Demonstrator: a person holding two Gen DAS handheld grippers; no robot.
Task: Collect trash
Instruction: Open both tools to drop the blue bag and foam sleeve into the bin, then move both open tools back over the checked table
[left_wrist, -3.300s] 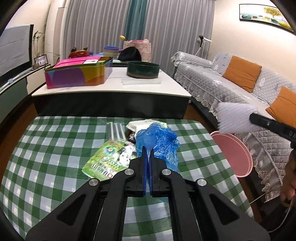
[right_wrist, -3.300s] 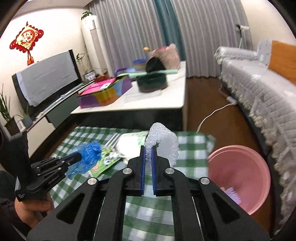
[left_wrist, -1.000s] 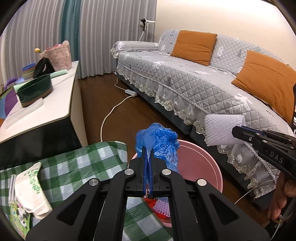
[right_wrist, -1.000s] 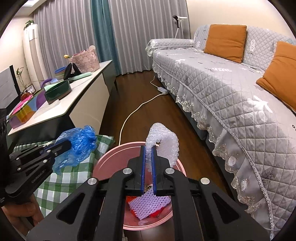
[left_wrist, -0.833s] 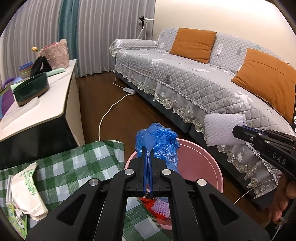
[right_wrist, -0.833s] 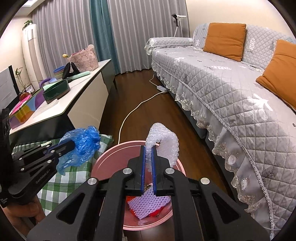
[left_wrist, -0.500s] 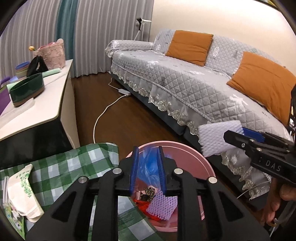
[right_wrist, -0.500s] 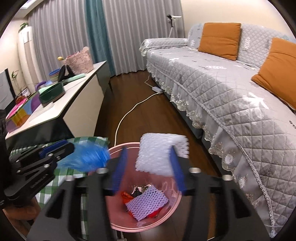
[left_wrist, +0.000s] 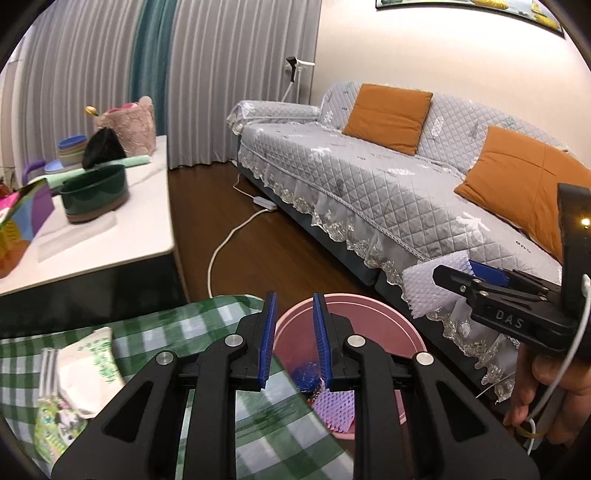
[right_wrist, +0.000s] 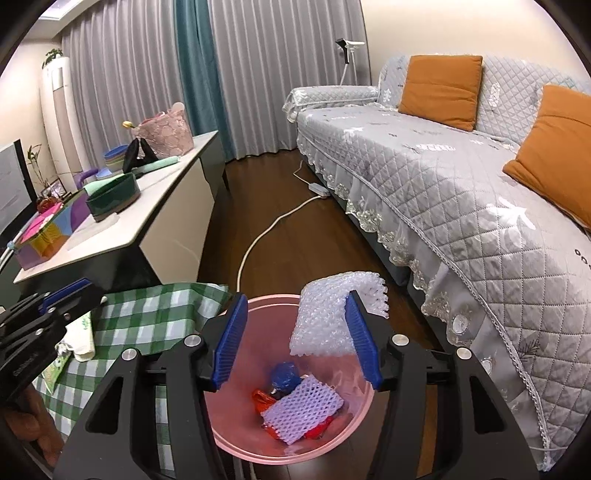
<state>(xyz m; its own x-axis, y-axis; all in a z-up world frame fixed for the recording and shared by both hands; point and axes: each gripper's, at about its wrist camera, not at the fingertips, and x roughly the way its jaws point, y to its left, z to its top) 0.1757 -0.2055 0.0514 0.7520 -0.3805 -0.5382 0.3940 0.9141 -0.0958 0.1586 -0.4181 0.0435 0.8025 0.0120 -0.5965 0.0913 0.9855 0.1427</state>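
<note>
Both grippers tilt downward side by side. The left gripper (left_wrist: 293, 343) has its jaws a little apart with nothing between them. The right gripper (right_wrist: 295, 334) has just spread wider; white foam seems to cling to its right pad (right_wrist: 360, 339), no longer pinched.

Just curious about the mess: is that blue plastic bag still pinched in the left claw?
No, the left claw stands open with nothing between its pads, and the blue bag lies inside the pink bin.
</note>
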